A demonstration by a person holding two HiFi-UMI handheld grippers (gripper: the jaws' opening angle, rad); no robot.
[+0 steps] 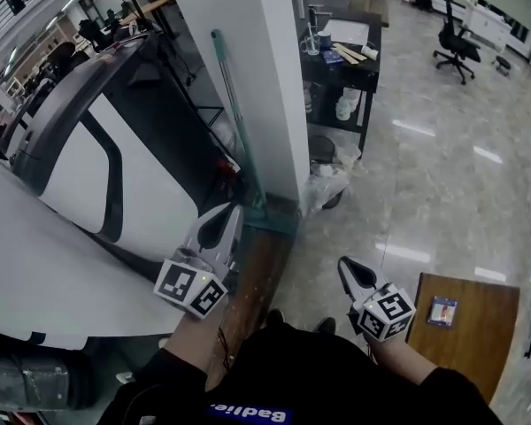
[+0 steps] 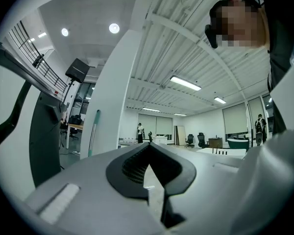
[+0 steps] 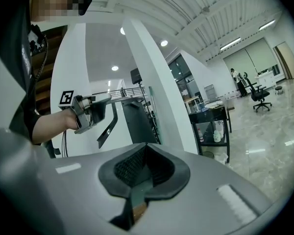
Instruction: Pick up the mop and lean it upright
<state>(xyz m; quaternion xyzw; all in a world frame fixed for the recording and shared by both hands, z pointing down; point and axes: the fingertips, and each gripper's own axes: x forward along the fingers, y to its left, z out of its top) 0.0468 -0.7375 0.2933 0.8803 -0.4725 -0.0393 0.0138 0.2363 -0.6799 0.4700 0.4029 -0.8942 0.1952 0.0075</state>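
Where the mop stands: the long mop with a thin teal metal pole [image 1: 237, 122] leans upright on the left face of the tall white square pillar [image 1: 274, 87]. Its flat teal head sits on the floor at the pillar's foot, far ahead of both tools.
Left gripper [image 1: 230, 215]: jaws pressed together with nothing between them, near the mop head but apart from it.
Right gripper [image 1: 348, 268]: jaws likewise together and empty, further right and nearer the person.
Task state: judged done, since the mop already leans.
Handling: probably light and stiff, with the weight low in the head. The smooth pole looks slippery and could slide sideways along the pillar.
Where to grip: mid-pole or a little above, clamped squarely across the pole.
Head view only: the mop head, the floor and the black shelved cart [image 1: 341, 69] to the right of the pillar.
Left gripper view only: the pole's upper end against the pillar, its foot hidden.
Right gripper view only: the left tool from the side, held level in a hand.
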